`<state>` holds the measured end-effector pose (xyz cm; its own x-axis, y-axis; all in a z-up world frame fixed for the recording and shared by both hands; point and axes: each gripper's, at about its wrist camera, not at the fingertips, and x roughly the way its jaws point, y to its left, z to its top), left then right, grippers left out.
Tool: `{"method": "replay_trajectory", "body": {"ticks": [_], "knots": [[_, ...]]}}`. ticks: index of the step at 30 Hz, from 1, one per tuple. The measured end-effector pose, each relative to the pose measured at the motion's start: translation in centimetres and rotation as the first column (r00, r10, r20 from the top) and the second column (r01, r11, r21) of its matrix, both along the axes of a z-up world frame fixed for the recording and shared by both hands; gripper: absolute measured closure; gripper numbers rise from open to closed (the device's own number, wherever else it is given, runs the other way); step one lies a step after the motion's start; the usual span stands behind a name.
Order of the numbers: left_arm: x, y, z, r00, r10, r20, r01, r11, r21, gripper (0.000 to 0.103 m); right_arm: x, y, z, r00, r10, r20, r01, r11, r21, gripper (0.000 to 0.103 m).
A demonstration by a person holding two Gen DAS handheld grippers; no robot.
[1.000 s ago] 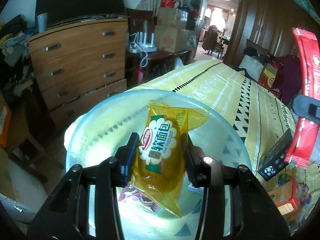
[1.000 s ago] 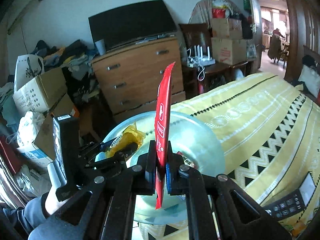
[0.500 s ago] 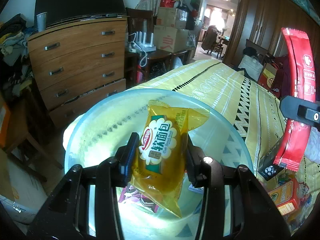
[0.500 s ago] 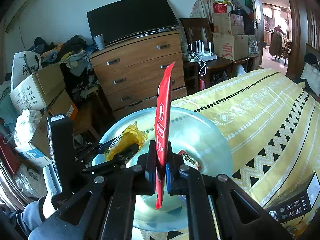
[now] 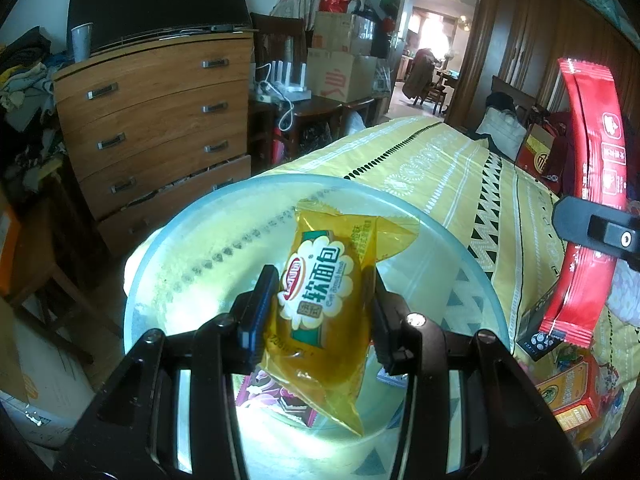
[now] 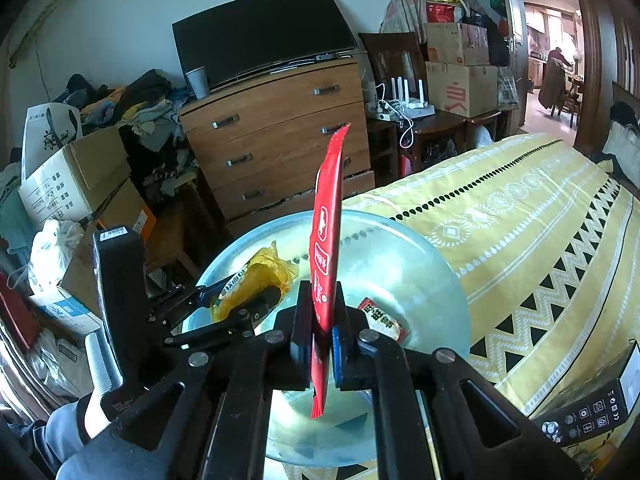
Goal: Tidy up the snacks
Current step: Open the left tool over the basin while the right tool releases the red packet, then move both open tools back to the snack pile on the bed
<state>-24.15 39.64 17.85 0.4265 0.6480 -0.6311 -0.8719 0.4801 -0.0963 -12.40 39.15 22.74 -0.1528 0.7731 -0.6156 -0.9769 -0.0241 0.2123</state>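
Where glossy yellow bread packet [image 5: 320, 304] hangs, translucent round bowl [image 5: 460, 248]

L tongs [image 5: 320, 312], R tongs [image 6: 322, 332]: both clamped, side by side.

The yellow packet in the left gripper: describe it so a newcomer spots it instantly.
On the yellow patterned bedspread sits a translucent bowl. Above it, the left gripper pinches a yellow bread packet, unlike the long red packet beside it.
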Motion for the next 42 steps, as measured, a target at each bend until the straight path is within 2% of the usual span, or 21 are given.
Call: {"method": "replay_trajectory", "body": {"ticks": [15, 17, 18, 19, 21, 23, 27, 29, 31, 32, 34, 35, 36, 37, 39, 41, 42], "knots": [[0.6, 0.1, -1.0, 1.000, 0.009, -0.011, -0.009, 1.000, -0.008, 0.057, 0.4, 0.7, -1.3, 1.000, -0.019, 0.007, 0.019, 0.999, -0.029, 0.091], [0.7, 0.1, -1.2, 1.000, 0.017, -0.018, -0.017, 1.000, -0.006, 0.050, 0.3, 0.9, -1.4, 0.999, -0.028, 0.024, 0.029, 0.999, -0.038, 0.081], [0.6, 0.1, -1.1, 1.000, 0.023, -0.016, -0.023, 1.000, -0.001, 0.038, 0.4, 0.9, -1.4, 0.999, -0.038, 0.031, 0.039, 0.999, -0.037, 0.057], [0.5, 0.0, -1.1, 0.999, 0.032, -0.011, -0.032, 0.999, 0.010, 0.025, 0.4, 0.7, -1.4, 0.998, -0.047, 0.036, 0.048, 0.998, -0.027, 0.047], [0.2, -0.5, -0.8, 0.998, 0.060, -0.004, -0.060, 0.997, 0.050, 0.015, 0.7, 0.5, -1.1, 0.997, -0.060, 0.038, 0.061, 0.998, -0.014, 0.047], [0.1, -0.8, -0.5, 0.997, 0.073, 0.001, -0.073, 0.995, 0.071, 0.012, 0.9, -0.2, -0.7, 0.997, -0.065, 0.038, 0.065, 0.998, 0.000, 0.047], [0.3, -1.8, 0.5, 0.998, 0.060, 0.023, -0.062, 0.995, 0.080, 0.012, 1.0, -3.6, 1.3, 0.996, -0.072, 0.060, 0.066, 0.994, 0.085, 0.047], [0.8, -3.5, 1.4, 0.999, 0.009, 0.045, -0.013, 0.995, 0.101, 0.012, 1.3, -8.4, 2.9, 0.992, -0.094, 0.086, 0.077, 0.980, 0.182, 0.047], [1.7, -6.7, 2.4, 0.993, -0.095, 0.070, 0.085, 0.988, 0.132, 0.012, 2.3, -14.2, 3.9, 0.980, -0.156, 0.124, 0.117, 0.955, 0.273, 0.047], [2.4, -8.9, 2.9, 0.984, -0.163, 0.074, 0.149, 0.976, 0.158, 0.012, 3.3, -17.8, 4.2, 0.966, -0.216, 0.143, 0.162, 0.935, 0.316, 0.045], [4.1, -13.8, 3.5, 0.953, -0.296, 0.060, 0.279, 0.940, 0.197, 0.012, 5.5, -24.0, 3.9, 0.931, -0.338, 0.140, 0.267, 0.889, 0.372, 0.021], [4.9, -16.6, 3.6, 0.924, -0.379, 0.058, 0.360, 0.910, 0.207, 0.012, 7.1, -27.9, 3.2, 0.898, -0.425, 0.116, 0.350, 0.847, 0.399, 0.016], [5.6, -19.2, 3.5, 0.896, -0.441, 0.054, 0.421, 0.882, 0.212, 0.012, 8.0, -30.2, 2.7, 0.875, -0.475, 0.092, 0.403, 0.822, 0.403, 0.012], [6.6, -22.2, 3.0, 0.860, -0.508, 0.051, 0.488, 0.847, 0.209, 0.012, 9.8, -33.6, 1.4, 0.838, -0.544, 0.045, 0.489, 0.786, 0.378, 0.012], [8.1, -27.0, 1.8, 0.779, -0.625, 0.058, 0.608, 0.775, 0.173, 0.012, 12.2, -39.0, -1.9, 0.775, -0.631, -0.010, 0.607, 0.740, 0.289, 0.012], [10.5, -31.3, -0.9, 0.679, -0.733, 0.049, 0.726, 0.680, 0.103, 0.012, 13.3, -42.8, -5.8, 0.734, -0.679, -0.020, 0.670, 0.717, 0.192, 0.012], [11.8, -32.6, -2.3, 0.645, -0.763, 0.030, 0.761, 0.646, 0.057, 0.014, 13.7, -44.1, -7.2, 0.722, -0.691, -0.032, 0.687, 0.711, 0.152, 0.012]]}}
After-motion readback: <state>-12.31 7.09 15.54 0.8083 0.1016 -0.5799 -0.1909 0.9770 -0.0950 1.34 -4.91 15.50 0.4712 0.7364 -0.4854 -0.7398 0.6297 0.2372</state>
